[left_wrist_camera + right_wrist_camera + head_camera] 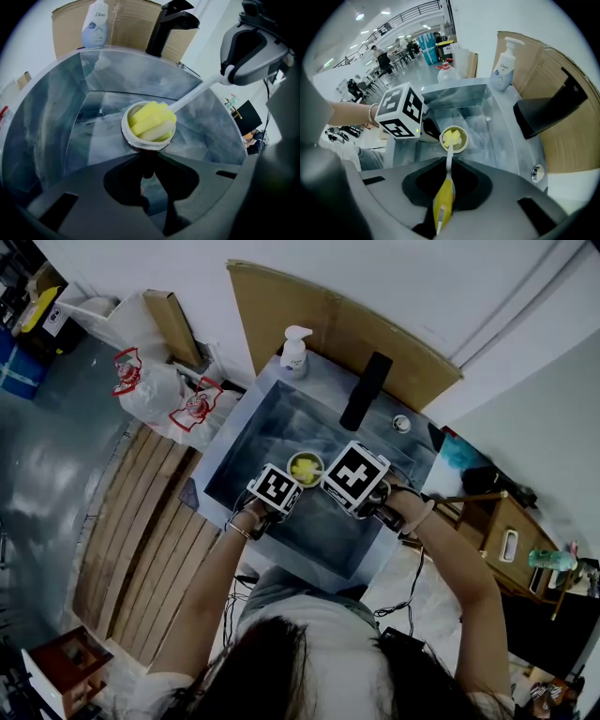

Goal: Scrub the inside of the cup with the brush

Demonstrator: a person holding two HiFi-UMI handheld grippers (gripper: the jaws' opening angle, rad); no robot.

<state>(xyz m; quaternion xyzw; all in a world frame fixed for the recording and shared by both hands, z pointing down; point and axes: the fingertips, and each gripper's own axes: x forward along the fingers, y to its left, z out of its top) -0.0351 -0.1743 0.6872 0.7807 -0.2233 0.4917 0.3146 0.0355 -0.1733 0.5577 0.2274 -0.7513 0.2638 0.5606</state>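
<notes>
The steel sink [251, 448] takes the middle of the head view, with a sheet of cardboard [323, 322] standing against the wall behind it. A black tap [366, 390] is on the back edge of the sink, and a white soap bottle [294, 351] stands at the back corner, well apart from the tap.

Both grippers are above the basin, near its front side. The left gripper [148, 161] has its jaws partly closed on the lower part of the cup [149, 127] and holds it over the basin, tilted, so that the opening faces up toward the person. The right gripper [447, 187] has its jaws nearly together, pressed on the yellow handle of the brush [444, 206]. The white stem of the brush goes forward from these jaws and down into the cup.

The cup is small and pale. It sits between the two marker cubes in the head view, touching the jaws of the left gripper. The yellow sponge head [151, 121] is inside the cup and fills most of its opening.
</notes>
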